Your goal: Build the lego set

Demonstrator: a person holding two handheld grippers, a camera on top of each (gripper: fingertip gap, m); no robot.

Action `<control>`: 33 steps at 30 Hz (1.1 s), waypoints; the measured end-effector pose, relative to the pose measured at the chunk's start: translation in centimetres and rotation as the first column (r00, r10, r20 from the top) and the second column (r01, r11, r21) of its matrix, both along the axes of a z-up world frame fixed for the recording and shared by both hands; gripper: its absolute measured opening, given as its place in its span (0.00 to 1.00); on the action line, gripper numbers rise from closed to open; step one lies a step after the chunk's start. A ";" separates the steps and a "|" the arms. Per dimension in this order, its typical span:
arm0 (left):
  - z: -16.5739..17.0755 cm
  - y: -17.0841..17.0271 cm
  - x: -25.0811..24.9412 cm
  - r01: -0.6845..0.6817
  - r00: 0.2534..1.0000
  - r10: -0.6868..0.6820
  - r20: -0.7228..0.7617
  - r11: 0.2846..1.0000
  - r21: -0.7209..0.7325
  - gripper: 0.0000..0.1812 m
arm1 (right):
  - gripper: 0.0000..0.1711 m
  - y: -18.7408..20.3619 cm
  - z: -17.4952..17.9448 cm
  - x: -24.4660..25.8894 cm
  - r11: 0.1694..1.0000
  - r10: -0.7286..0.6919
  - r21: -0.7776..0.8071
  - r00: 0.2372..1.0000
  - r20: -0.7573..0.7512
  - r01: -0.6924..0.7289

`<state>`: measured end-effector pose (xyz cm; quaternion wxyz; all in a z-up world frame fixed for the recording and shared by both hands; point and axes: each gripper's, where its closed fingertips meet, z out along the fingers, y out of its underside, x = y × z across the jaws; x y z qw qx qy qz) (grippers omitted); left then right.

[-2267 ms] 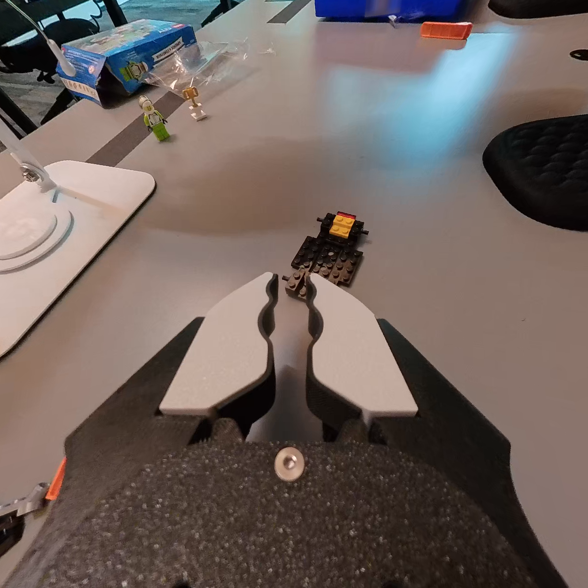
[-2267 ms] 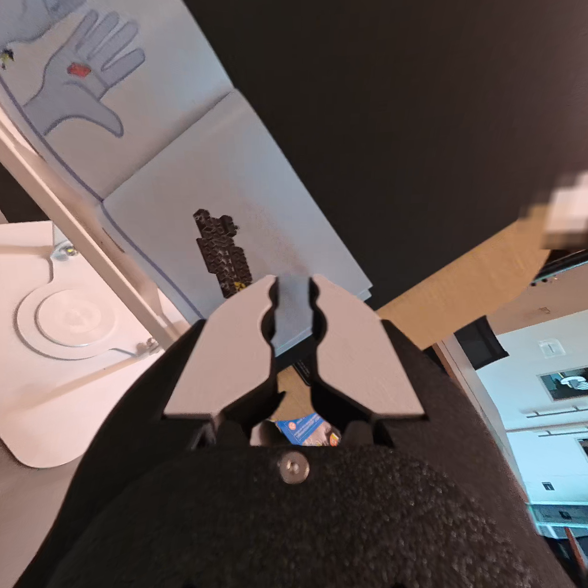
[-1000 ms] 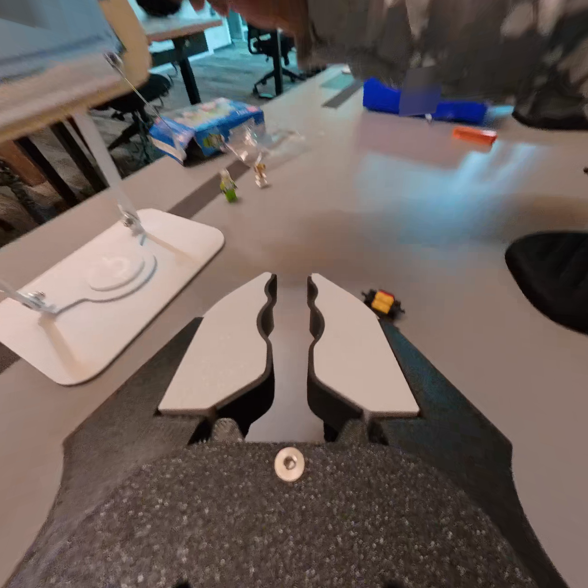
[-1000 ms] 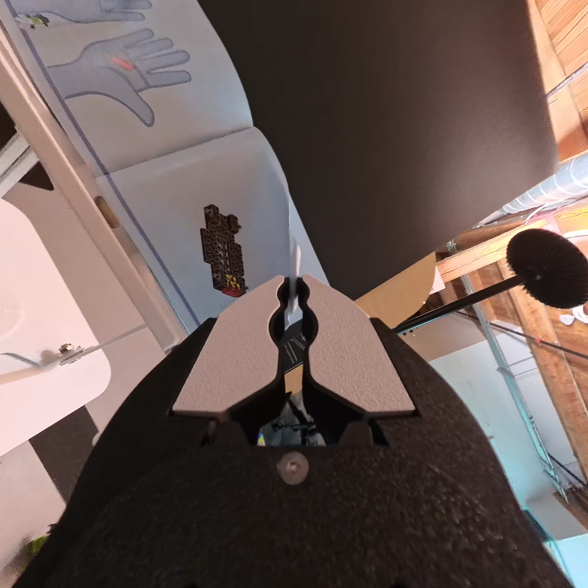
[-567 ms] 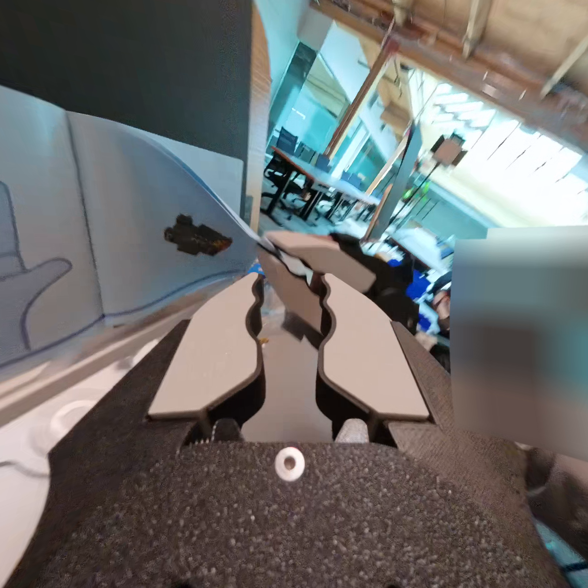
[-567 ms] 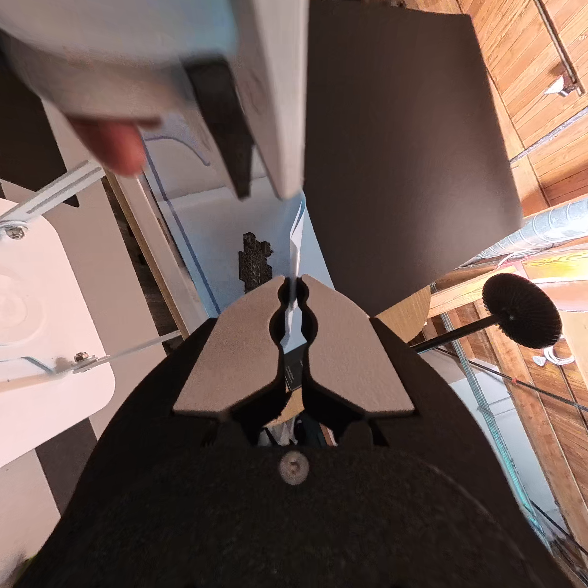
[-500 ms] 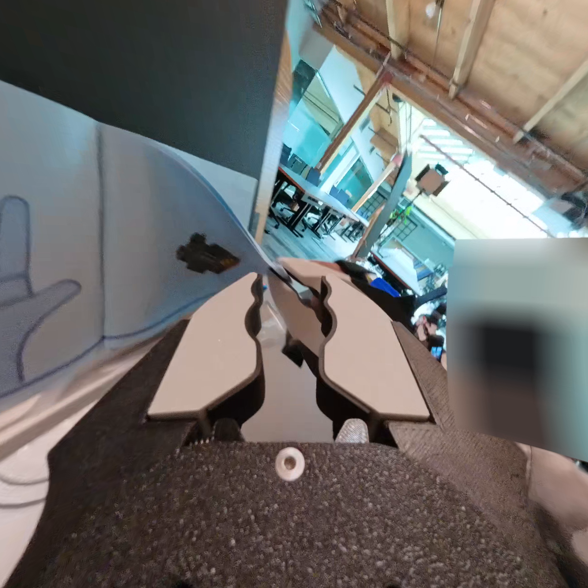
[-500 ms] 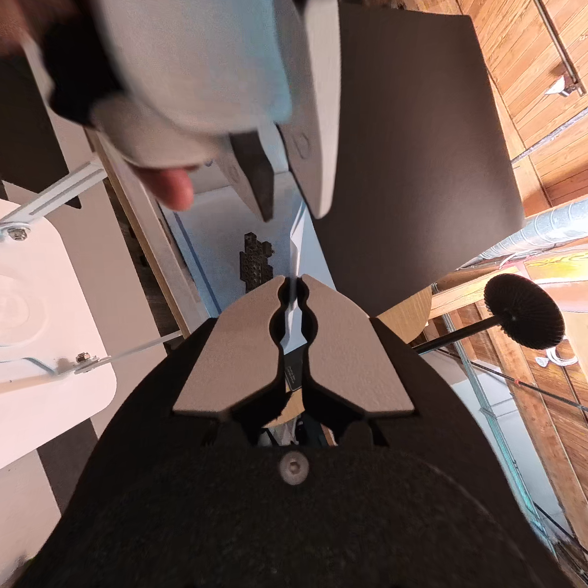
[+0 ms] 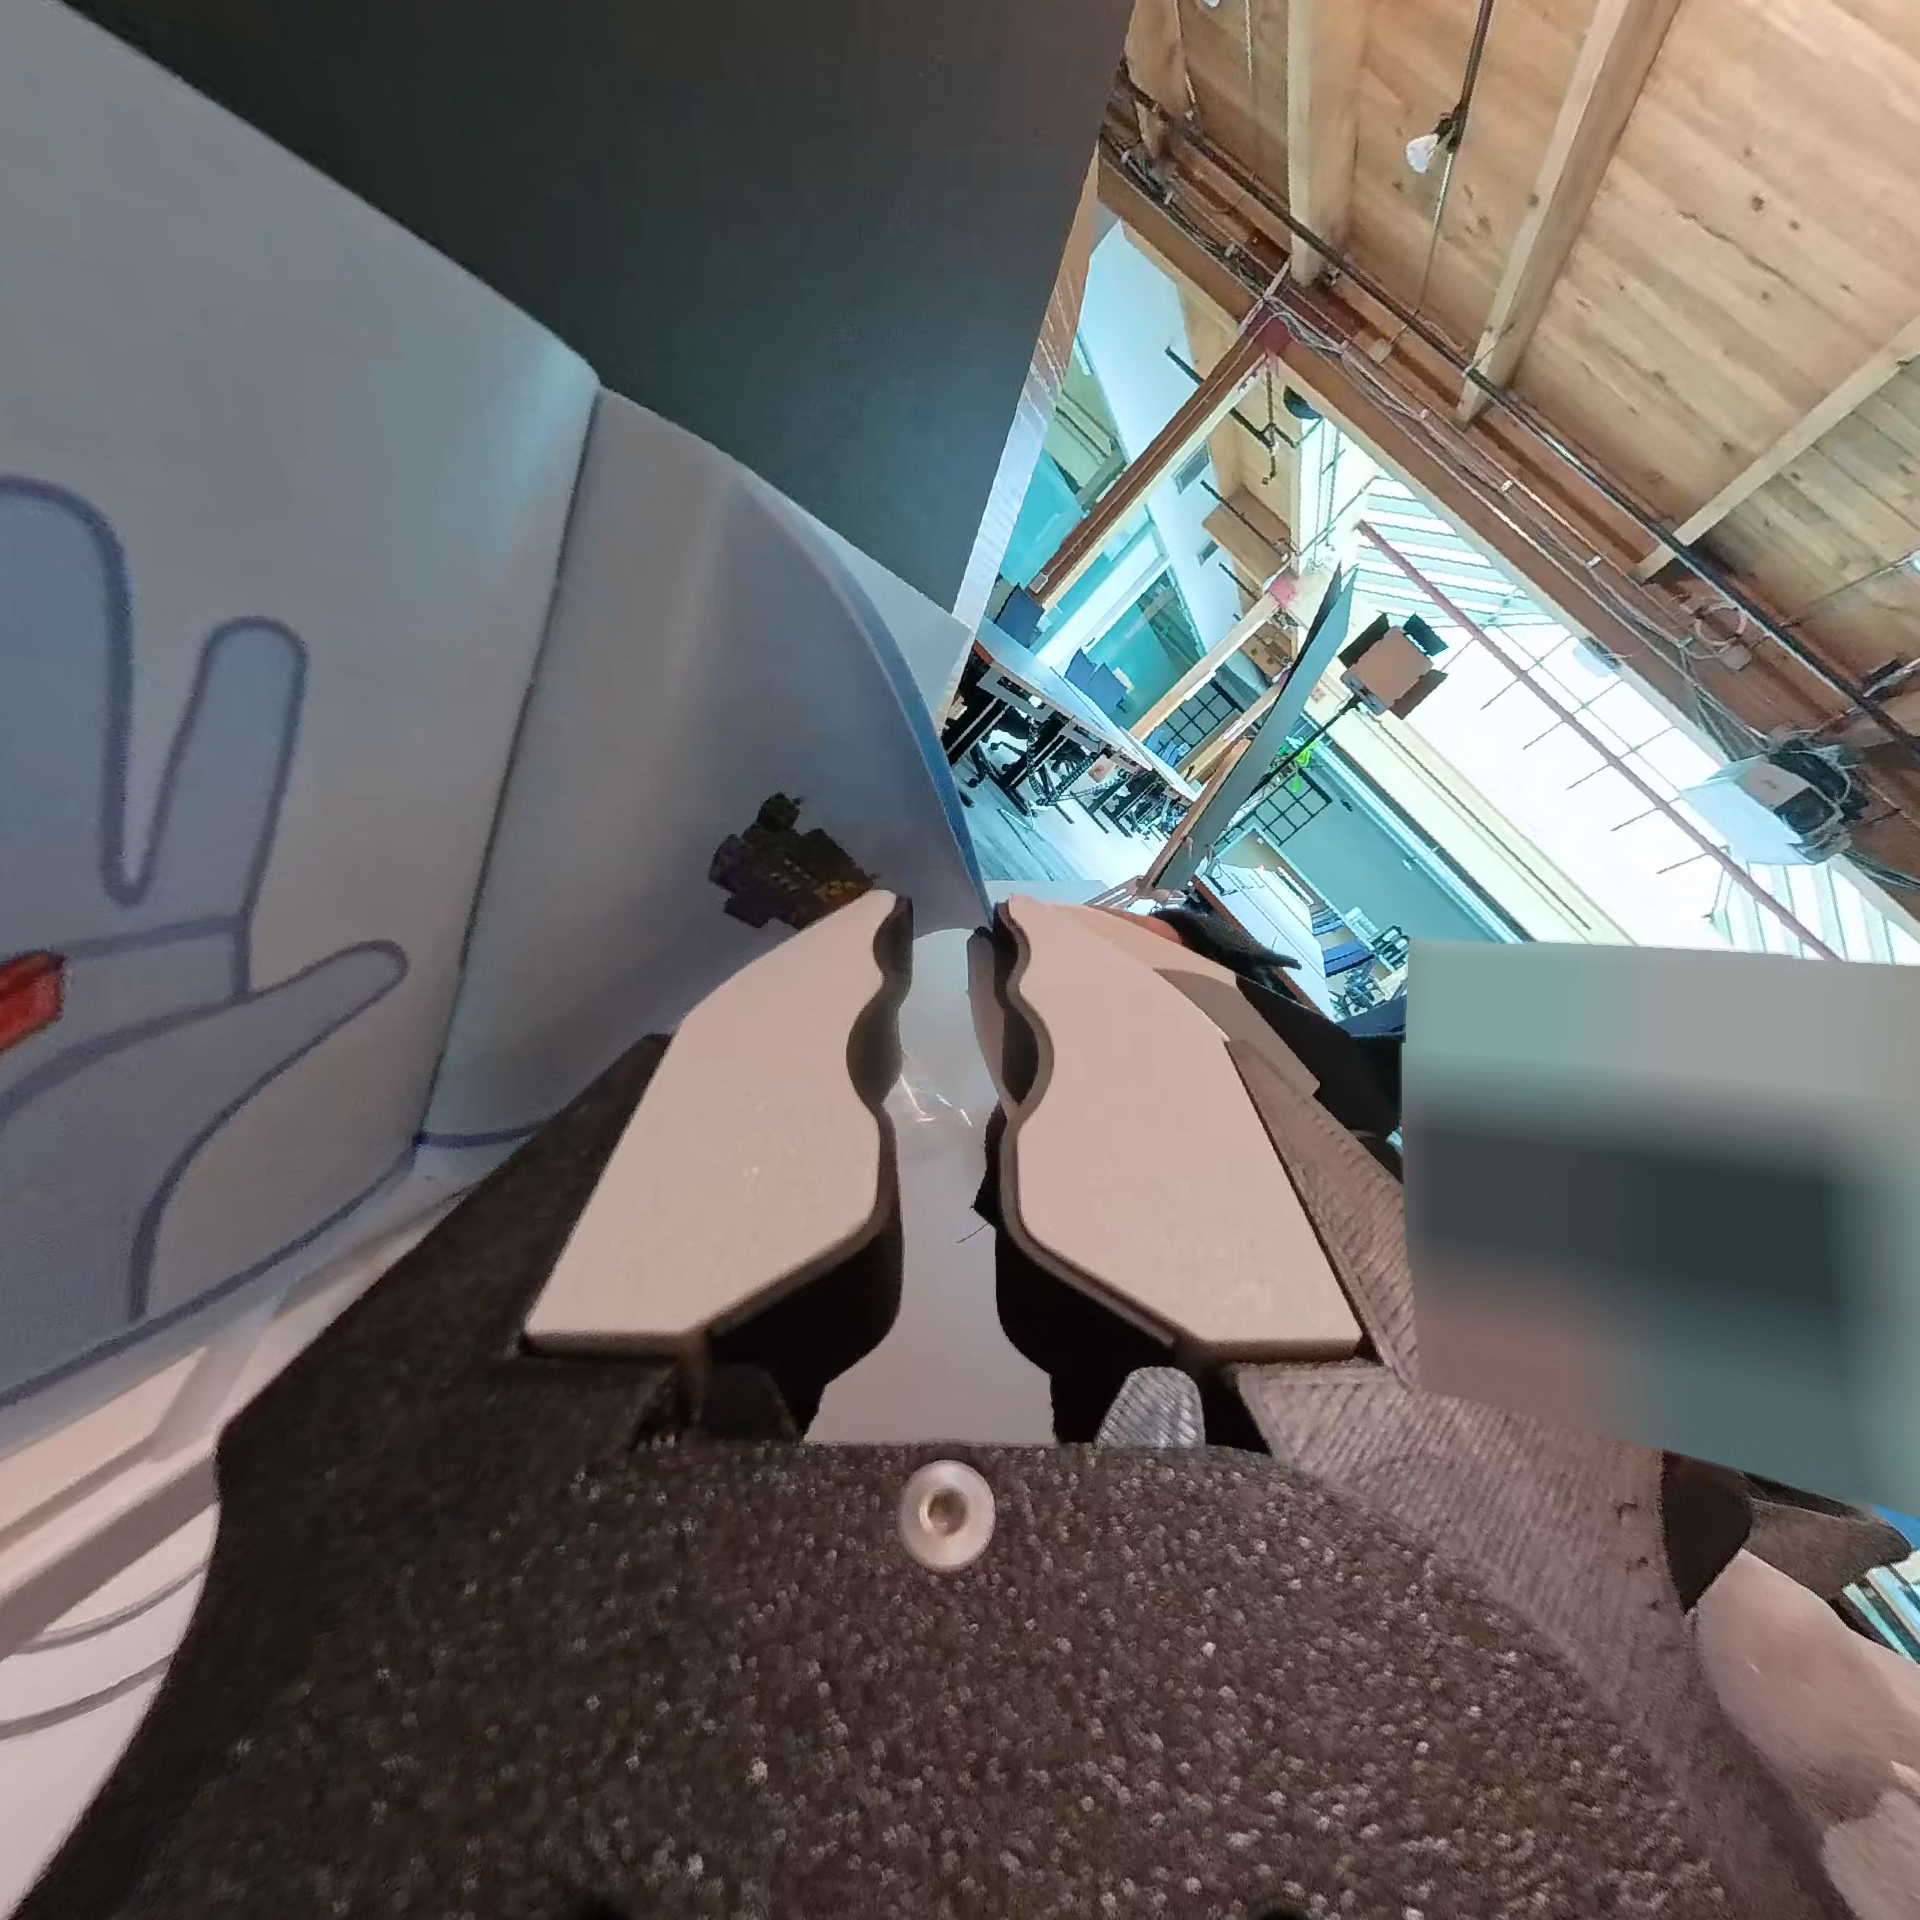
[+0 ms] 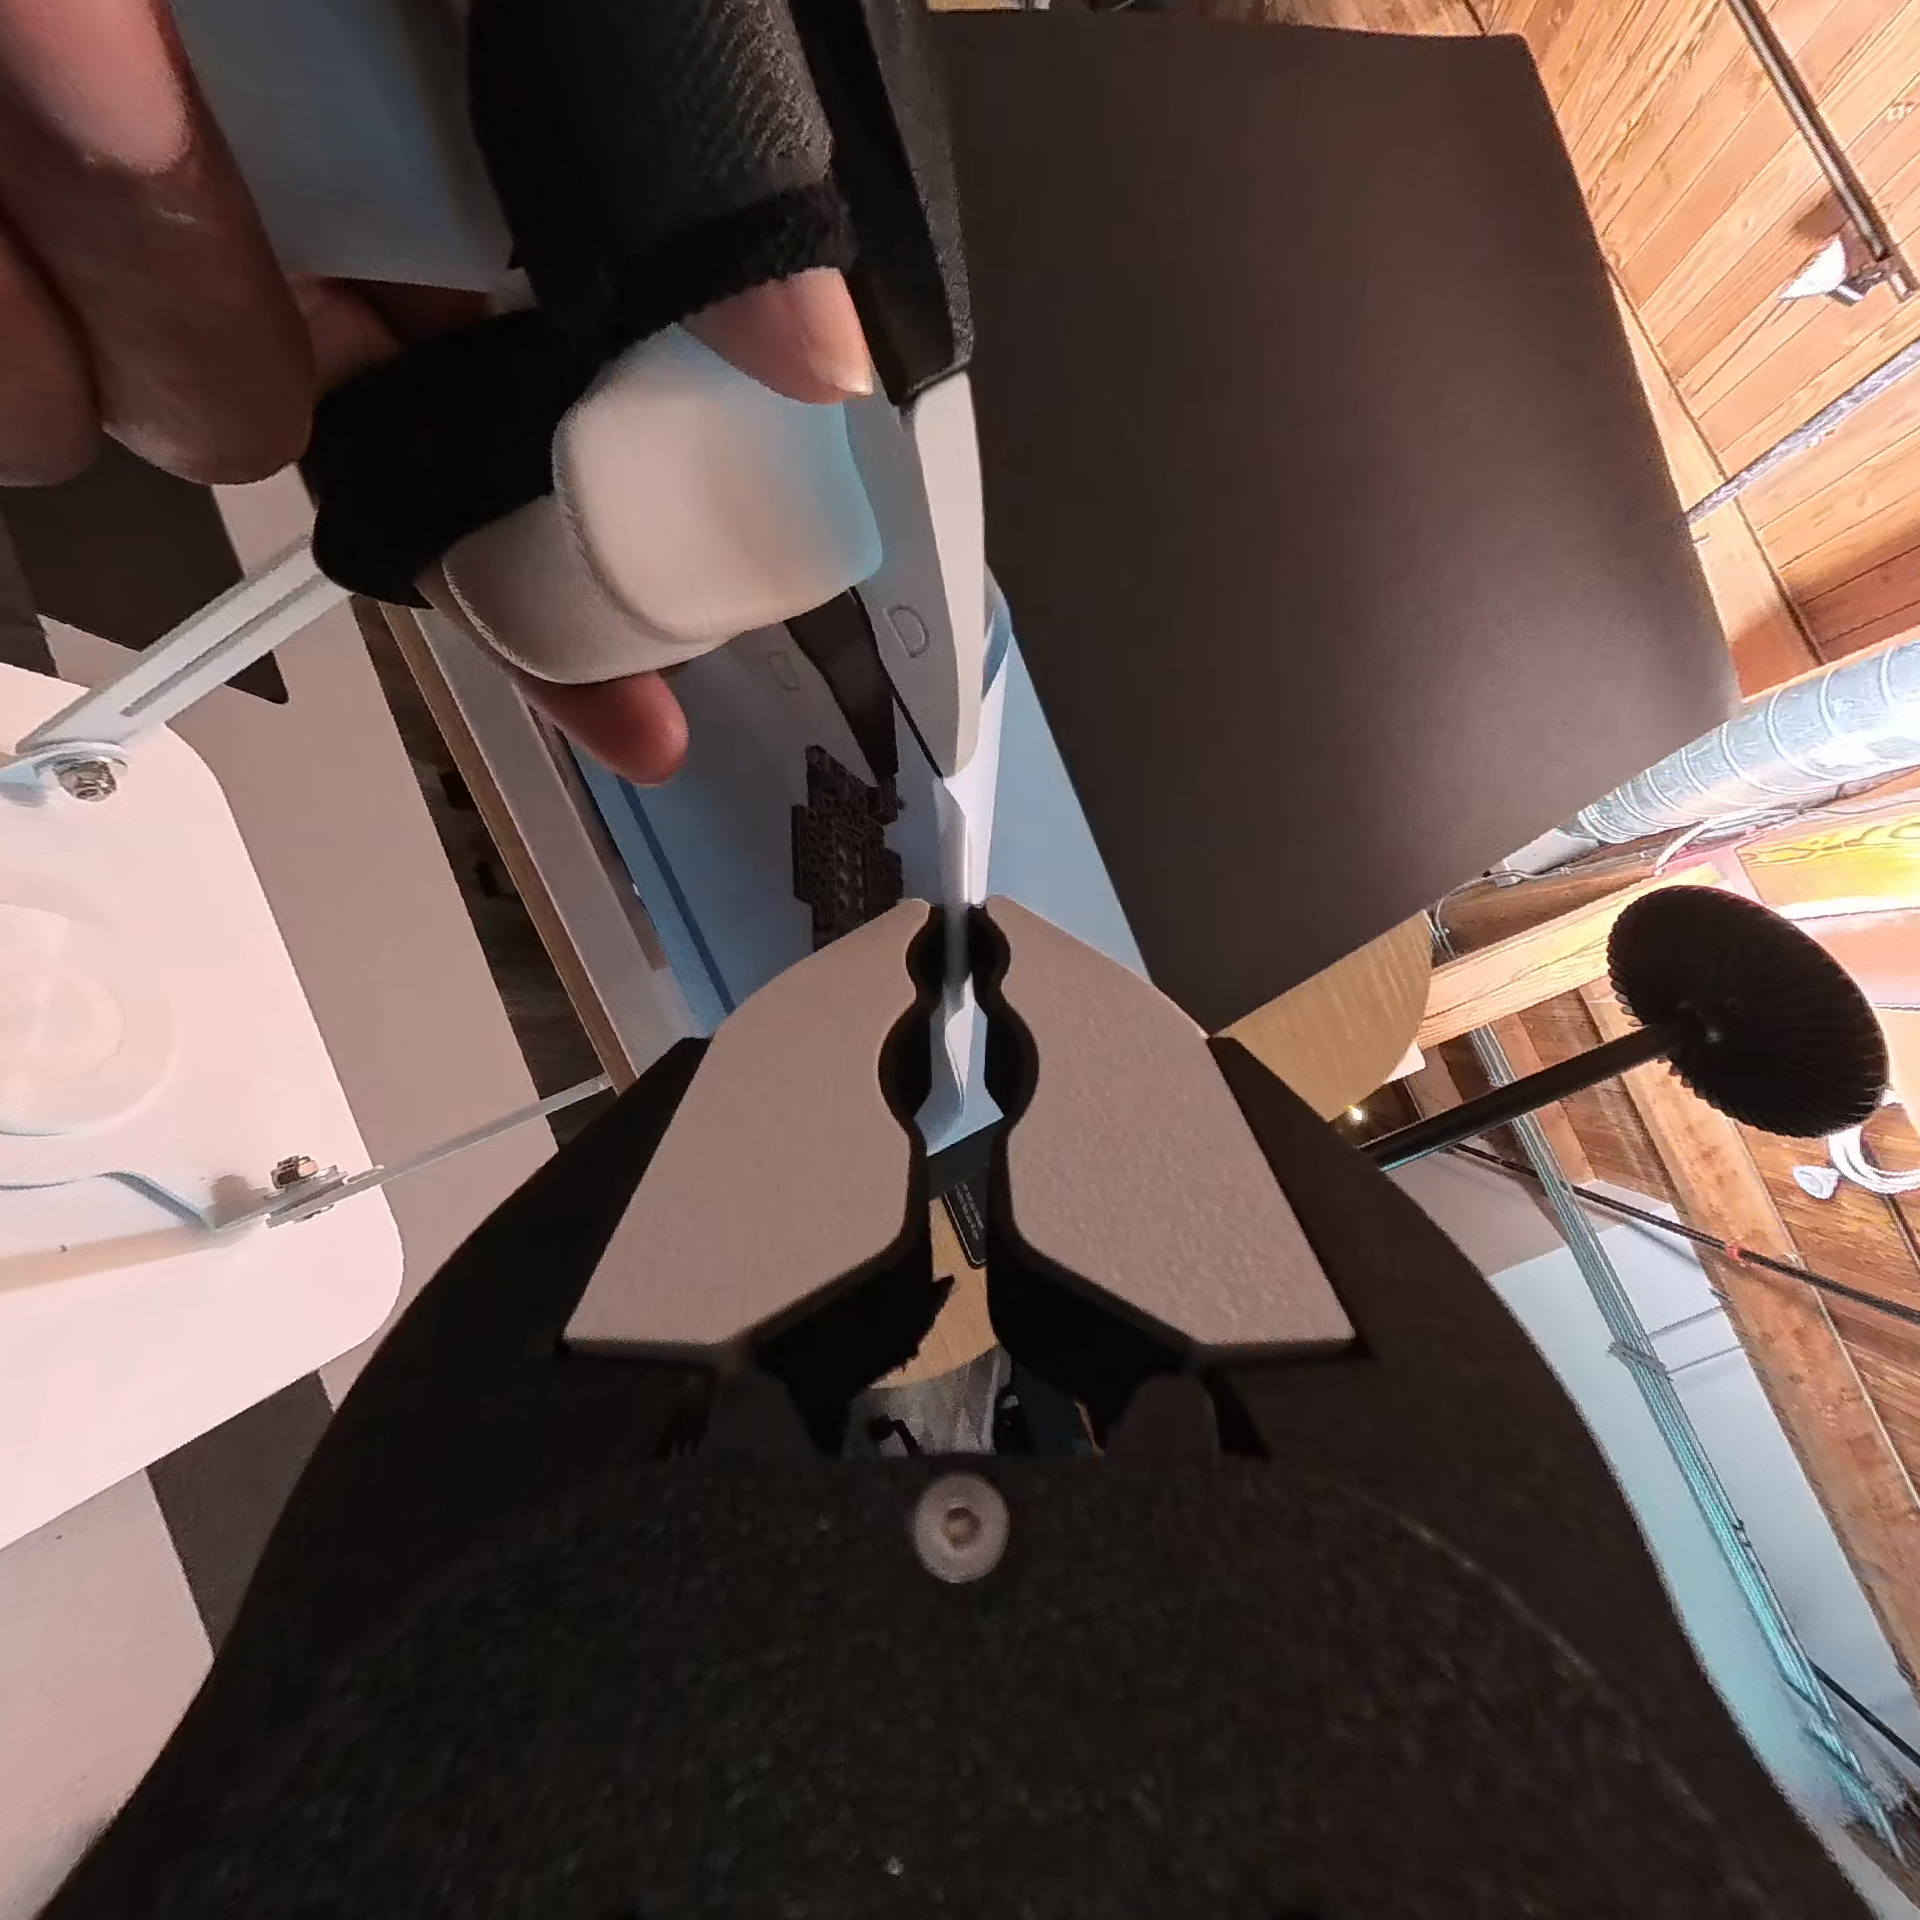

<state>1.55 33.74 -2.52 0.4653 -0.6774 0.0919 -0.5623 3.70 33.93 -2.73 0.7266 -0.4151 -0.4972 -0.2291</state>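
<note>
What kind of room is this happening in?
Probably a big open-plan office or studio in a converted loft: exposed wooden ceiling beams, rows of desks with chairs farther back, and a silver air duct overhead.

My left camera looks up along my left claw (image 9: 951,920), close against the booklet page (image 9: 727,665). My right camera faces that same page (image 10: 961,862) edge-on, just past my right claw (image 10: 961,914).

Grey table (image 10: 94,1621) shows at lower left in right wrist view, dark strip (image 10: 223,1455) across it. White flat stand base (image 10: 156,1039) sits on table. 2 thin metal arms (image 10: 166,675) bolted to base, slanting up.
</note>
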 end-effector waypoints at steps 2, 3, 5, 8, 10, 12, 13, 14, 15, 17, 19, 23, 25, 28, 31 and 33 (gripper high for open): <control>0.0 0.0 -0.1 -0.004 1.000 0.004 0.000 1.000 0.002 0.06 | 0.03 0.0 0.1 0.0 1.000 0.003 -0.008 1.000 0.000 -0.003; 0.0 0.0 -0.2 -0.009 1.000 0.009 -0.002 1.000 0.006 0.05 | 0.04 0.0 0.1 0.1 1.000 0.005 -0.017 1.000 -0.002 -0.005; 0.0 0.1 -0.5 -0.022 1.000 0.023 -0.019 1.000 0.013 0.04 | 0.06 -0.1 -0.1 0.3 0.997 0.022 -0.068 1.000 -0.015 -0.023; -0.3 0.2 -1.2 -0.054 0.996 0.058 -0.075 0.997 0.050 0.01 | 0.12 -0.7 -0.5 0.5 0.972 0.089 -0.211 0.994 -0.062 -0.100; -0.4 0.2 -1.4 -0.060 0.991 0.068 -0.112 0.995 0.075 0.00 | 0.16 -1.4 0.1 0.7 0.931 0.122 -0.324 0.980 -0.159 -0.169; -0.3 0.1 -1.4 -0.053 0.990 0.063 -0.123 0.995 0.081 0.00 | 0.15 -1.4 1.1 1.3 0.908 0.107 -0.377 0.970 -0.218 -0.185; -0.2 0.1 -1.2 -0.049 0.991 0.059 -0.123 0.995 0.081 0.00 | 0.15 -0.8 1.4 1.7 0.905 0.075 -0.394 0.972 -0.222 -0.160; -0.1 0.1 -1.0 -0.047 0.991 0.057 -0.122 0.995 0.083 0.01 | 0.15 -0.1 1.3 2.1 0.901 0.041 -0.414 0.976 -0.214 -0.129; 0.0 -0.1 -0.8 -0.044 0.991 0.055 -0.124 0.995 0.089 0.02 | 0.15 0.7 1.0 2.4 0.894 0.014 -0.435 0.979 -0.205 -0.104; 0.1 -0.2 -0.4 -0.047 0.988 0.063 -0.142 0.993 0.108 0.03 | 0.17 1.8 0.5 2.6 0.898 -0.007 -0.432 0.980 -0.197 -0.081; 0.0 -0.5 -0.1 -0.050 0.984 0.071 -0.163 0.991 0.125 0.04 | 0.19 2.5 0.9 2.3 0.933 -0.009 -0.356 0.985 -0.170 -0.053; -0.4 -0.9 0.0 -0.043 0.980 0.068 -0.187 0.990 0.137 0.04 | 0.20 3.6 1.5 1.2 0.959 -0.027 -0.283 0.986 -0.164 -0.021; -0.5 -1.1 -0.2 -0.043 0.978 0.071 -0.196 0.989 0.144 0.04 | 0.19 4.2 1.2 1.0 0.949 -0.041 -0.314 0.984 -0.175 -0.016; -0.4 -1.1 -0.6 -0.047 0.977 0.078 -0.200 0.987 0.157 0.04 | 0.16 4.9 0.7 1.2 0.934 -0.067 -0.358 0.979 -0.193 -0.007; -0.5 -1.1 -0.7 -0.047 0.978 0.076 -0.193 0.987 0.152 0.04 | 0.16 5.2 0.8 1.5 0.921 -0.076 -0.389 0.965 -0.250 -0.029; -0.6 -1.0 -0.5 -0.045 0.979 0.073 -0.190 0.988 0.150 0.04 | 0.20 5.2 1.3 1.5 0.917 -0.061 -0.395 0.958 -0.280 -0.057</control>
